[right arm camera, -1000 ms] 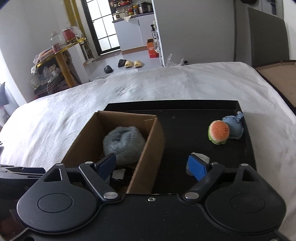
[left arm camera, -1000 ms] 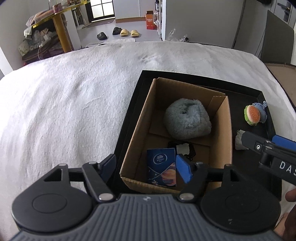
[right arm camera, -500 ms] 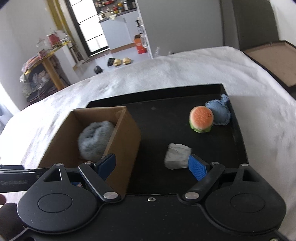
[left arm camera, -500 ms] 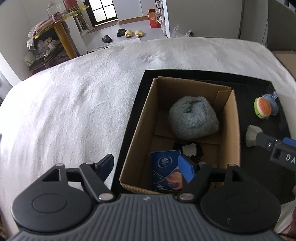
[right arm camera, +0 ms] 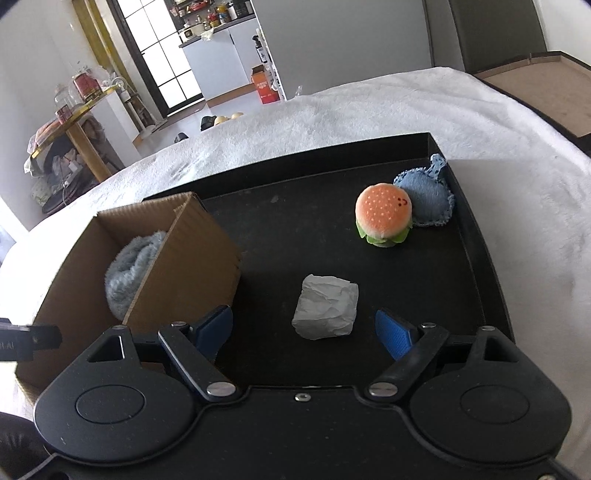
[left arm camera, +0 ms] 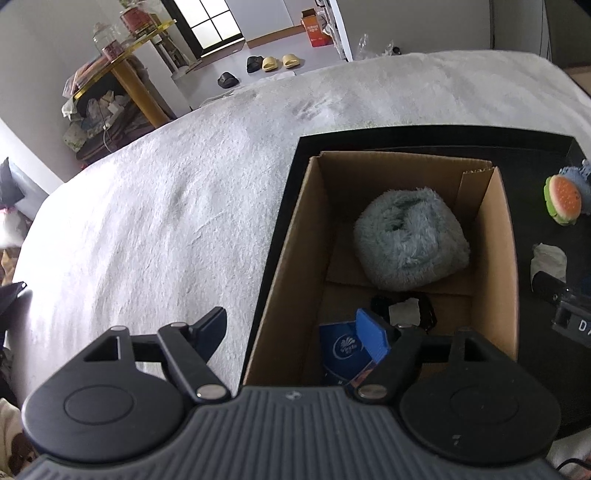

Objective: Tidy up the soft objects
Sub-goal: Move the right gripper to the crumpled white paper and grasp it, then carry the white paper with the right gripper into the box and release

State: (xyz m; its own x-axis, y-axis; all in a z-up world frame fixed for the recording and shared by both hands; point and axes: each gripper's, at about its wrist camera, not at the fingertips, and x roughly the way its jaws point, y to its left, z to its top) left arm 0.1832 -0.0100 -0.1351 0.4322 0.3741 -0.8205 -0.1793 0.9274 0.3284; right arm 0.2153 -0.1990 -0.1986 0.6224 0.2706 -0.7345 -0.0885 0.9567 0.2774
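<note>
A cardboard box (left arm camera: 291,240) stands on a black tray (right arm camera: 484,266). Inside lie a fluffy grey-blue bundle (left arm camera: 410,240), a blue tissue pack (left arm camera: 343,350) and a black item with white paper (left arm camera: 404,310). On the tray lie a crumpled white tissue (right arm camera: 327,312), a plush burger (right arm camera: 384,214) and a blue denim pouch (right arm camera: 428,203). My left gripper (left arm camera: 295,328) is open and empty over the box's near left wall. My right gripper (right arm camera: 306,332) is open and empty, the tissue just ahead between its fingers. The box (right arm camera: 192,258) also shows in the right wrist view.
The tray rests on a white fluffy cover (left arm camera: 166,206). Beyond it are a floor with slippers (left arm camera: 273,62), an orange carton (left arm camera: 314,26) and a cluttered gold-edged shelf (left arm camera: 110,74). A brown surface (right arm camera: 546,85) lies at the far right.
My right gripper has swung right from the box to over the tray, with the tissue now between its fingers. My left gripper has drifted slightly nearer and left; both stay open.
</note>
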